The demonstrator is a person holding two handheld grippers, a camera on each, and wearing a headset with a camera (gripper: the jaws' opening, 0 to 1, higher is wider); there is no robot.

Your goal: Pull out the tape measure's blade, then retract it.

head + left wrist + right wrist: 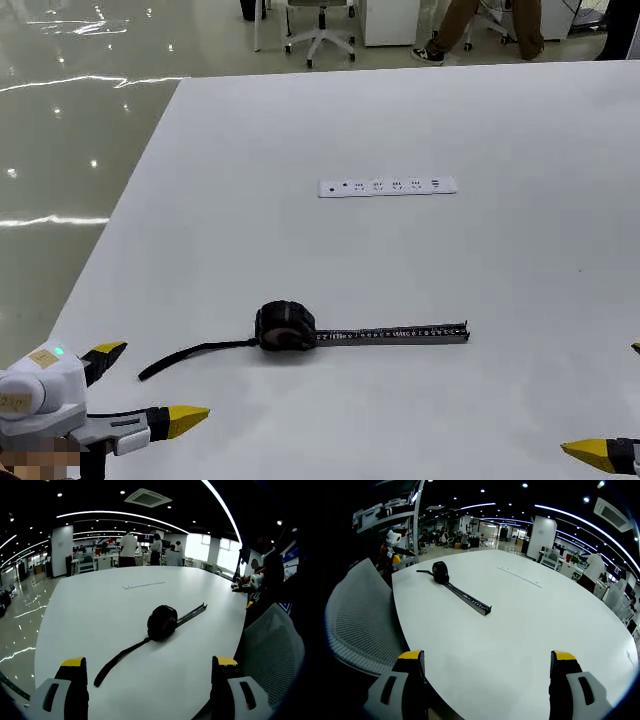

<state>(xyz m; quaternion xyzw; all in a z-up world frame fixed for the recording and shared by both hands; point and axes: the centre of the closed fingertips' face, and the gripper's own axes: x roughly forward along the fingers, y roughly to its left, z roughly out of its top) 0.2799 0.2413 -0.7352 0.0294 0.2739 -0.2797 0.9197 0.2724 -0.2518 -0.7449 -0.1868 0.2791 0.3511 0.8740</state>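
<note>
Resting on the counter, the tape has its blade out. The left hand-held gripper and right hand-held gripper hang open, empty, near the edge. Retraction seems next: steady the tape, free the blade.

Left gripper and right gripper gape, apparently empty
</note>
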